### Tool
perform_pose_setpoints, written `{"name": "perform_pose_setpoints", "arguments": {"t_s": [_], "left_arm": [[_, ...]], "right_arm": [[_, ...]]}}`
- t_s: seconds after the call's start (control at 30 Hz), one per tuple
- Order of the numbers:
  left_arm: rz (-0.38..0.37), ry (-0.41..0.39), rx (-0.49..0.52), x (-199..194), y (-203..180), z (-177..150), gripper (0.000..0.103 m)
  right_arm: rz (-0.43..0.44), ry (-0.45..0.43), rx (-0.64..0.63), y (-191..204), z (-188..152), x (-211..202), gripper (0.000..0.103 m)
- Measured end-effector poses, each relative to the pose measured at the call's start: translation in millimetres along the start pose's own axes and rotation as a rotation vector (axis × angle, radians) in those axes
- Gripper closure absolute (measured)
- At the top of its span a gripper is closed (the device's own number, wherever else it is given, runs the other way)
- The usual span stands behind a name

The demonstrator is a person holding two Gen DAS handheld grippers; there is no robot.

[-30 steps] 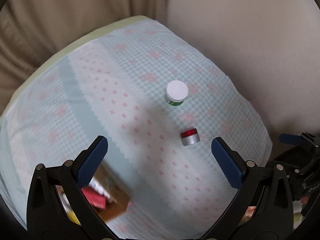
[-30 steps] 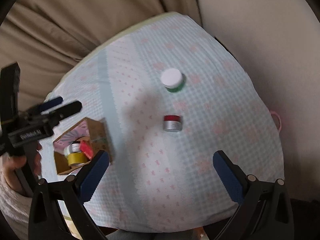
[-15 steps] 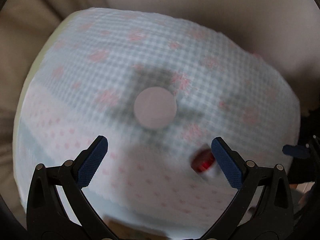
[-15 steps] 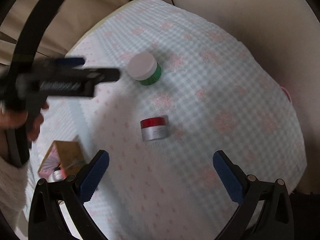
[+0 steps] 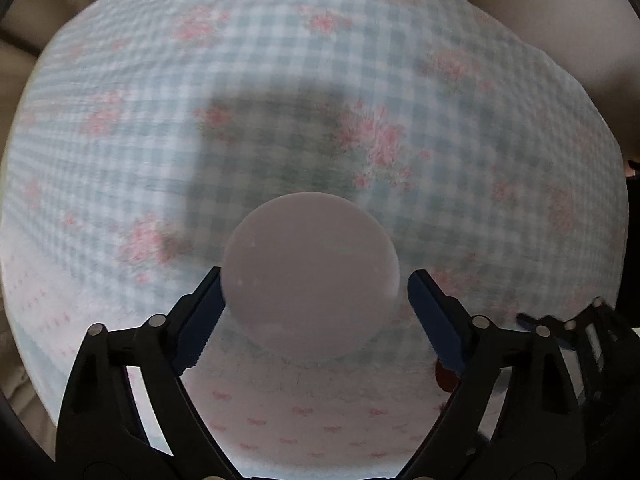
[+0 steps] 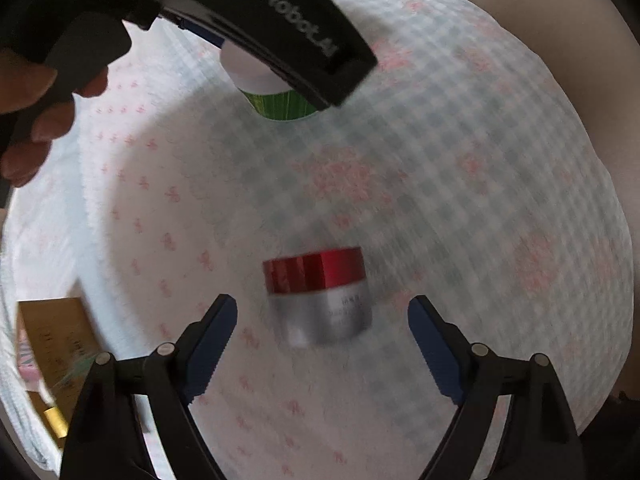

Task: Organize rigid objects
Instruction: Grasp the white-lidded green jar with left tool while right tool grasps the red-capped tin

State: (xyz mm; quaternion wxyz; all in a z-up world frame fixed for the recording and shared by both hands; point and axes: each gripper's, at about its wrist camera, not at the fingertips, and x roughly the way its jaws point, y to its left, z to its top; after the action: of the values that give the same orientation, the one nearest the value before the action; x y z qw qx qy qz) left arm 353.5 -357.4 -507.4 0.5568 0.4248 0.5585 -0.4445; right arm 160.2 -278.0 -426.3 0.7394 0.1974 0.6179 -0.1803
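Observation:
A green jar with a white lid stands on the checked cloth. My left gripper points straight down over it, its jaws closing around the lid, with a thin gap still showing at the right pad. In the right wrist view the green jar sits half hidden under the left gripper's black body. A silver jar with a red lid stands between the blue pads of my right gripper, whose jaws are closing with gaps on both sides.
A brown cardboard box holding several small items sits at the cloth's left edge. A hand holds the left gripper's handle. Beige upholstery surrounds the cloth. The right gripper's frame shows at the left wrist view's right edge.
Both grippers have come down close to the cloth. The white lid now fills the space between the left pads, the red-lidded jar sits between the right pads, and both pairs of jaws have narrowed.

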Motion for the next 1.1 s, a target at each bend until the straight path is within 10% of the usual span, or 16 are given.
{"name": "perform_pose_setpoints", "arguments": {"t_s": [0.23, 0.73, 1.1], "left_arm": [[0.011, -0.012, 0.009, 11, 6, -1, 0.035], [0.060, -0.076, -0.041, -15, -5, -15, 0.036], [0.055, -0.251, -0.254, -147, -16, -63, 0.036]], "right_arm": [[-0.031, 0.008, 0.010, 1, 2, 20, 0.052], [-0.016, 0.011, 0.029, -29, 5, 0, 0.052], [-0.020, -0.100, 0.016, -73, 4, -101, 0.053]]}}
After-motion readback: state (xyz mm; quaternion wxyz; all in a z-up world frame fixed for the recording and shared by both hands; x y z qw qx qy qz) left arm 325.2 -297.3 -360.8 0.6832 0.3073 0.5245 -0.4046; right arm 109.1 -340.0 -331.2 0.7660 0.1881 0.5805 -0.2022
